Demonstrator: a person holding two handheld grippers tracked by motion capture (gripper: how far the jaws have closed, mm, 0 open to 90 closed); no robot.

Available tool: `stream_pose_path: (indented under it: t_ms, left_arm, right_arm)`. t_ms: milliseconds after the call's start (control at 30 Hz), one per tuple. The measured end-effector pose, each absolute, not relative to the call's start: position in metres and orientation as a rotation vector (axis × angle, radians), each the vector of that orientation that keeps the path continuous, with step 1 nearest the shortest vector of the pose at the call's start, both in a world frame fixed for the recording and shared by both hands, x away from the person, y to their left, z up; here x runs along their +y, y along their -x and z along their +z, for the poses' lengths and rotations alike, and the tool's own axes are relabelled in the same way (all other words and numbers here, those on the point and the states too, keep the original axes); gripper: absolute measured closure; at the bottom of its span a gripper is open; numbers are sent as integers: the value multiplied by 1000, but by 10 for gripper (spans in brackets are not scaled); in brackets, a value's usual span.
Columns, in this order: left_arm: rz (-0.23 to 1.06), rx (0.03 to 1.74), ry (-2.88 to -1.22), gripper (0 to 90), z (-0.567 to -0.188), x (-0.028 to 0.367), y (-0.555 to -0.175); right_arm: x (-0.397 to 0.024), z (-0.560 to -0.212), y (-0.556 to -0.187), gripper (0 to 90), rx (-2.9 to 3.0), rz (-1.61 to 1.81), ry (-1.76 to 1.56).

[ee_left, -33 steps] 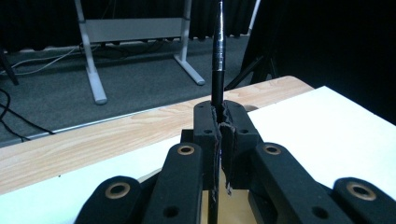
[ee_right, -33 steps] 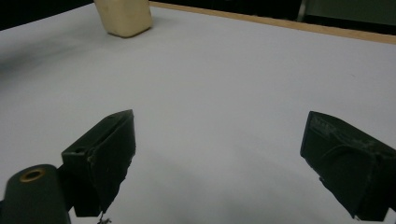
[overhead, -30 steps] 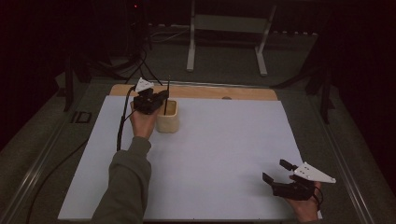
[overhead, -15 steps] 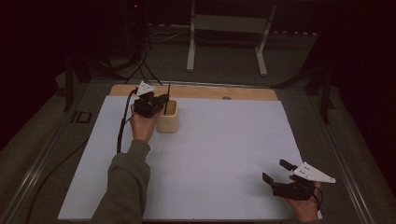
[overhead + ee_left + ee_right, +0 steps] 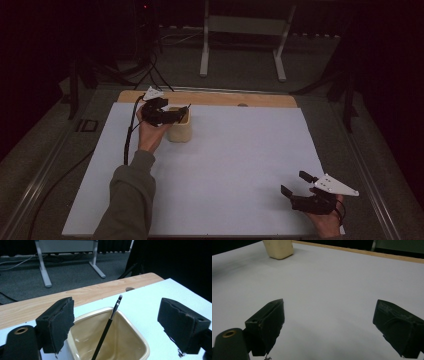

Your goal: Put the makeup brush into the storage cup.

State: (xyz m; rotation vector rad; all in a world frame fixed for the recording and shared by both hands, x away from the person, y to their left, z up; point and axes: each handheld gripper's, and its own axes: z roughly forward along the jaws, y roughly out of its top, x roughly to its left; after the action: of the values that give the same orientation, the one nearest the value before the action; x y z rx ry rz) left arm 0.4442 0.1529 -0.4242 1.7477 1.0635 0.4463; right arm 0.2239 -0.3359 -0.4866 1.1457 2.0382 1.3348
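My left tongs (image 5: 116, 325) have just been opening and now stand wide, the two black jaws well apart with nothing pressed between their pads. The thin black brush (image 5: 108, 326) that a second ago stood pinched in them is free: it leans in the gap between the jaws, touching neither, its lower end down inside the cream cup (image 5: 125, 340) directly below and its fine tip tilted up and away from me. From the high view my left tongs (image 5: 172, 116) sit right over the near rim of that cup (image 5: 180, 131), and my hand has not shifted while the jaws parted. I take this to mean the drop is done: the brush rests in the cup on its own, propped against the wall, so what seems left for this hand is to lift straight up without brushing the handle and knocking it askew. Beyond the cup lies the pale sheet of the worktop (image 5: 240, 160) and the wooden strip (image 5: 75, 293) at its far edge. My right tongs (image 5: 297, 187) rest well away at the near right corner of the worktop, jaws spread wide and empty, the cup (image 5: 278, 248) far ahead of them across bare white surface.
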Motion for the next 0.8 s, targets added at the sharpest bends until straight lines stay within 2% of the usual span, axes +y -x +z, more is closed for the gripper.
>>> stream_pose_path:
  t_ms: [800]
  left_arm:
    - [462,1063,-1765,86,-414,164,-437]
  right_arm:
    - [-336,-487,-224,103,2036,1330,-1144]
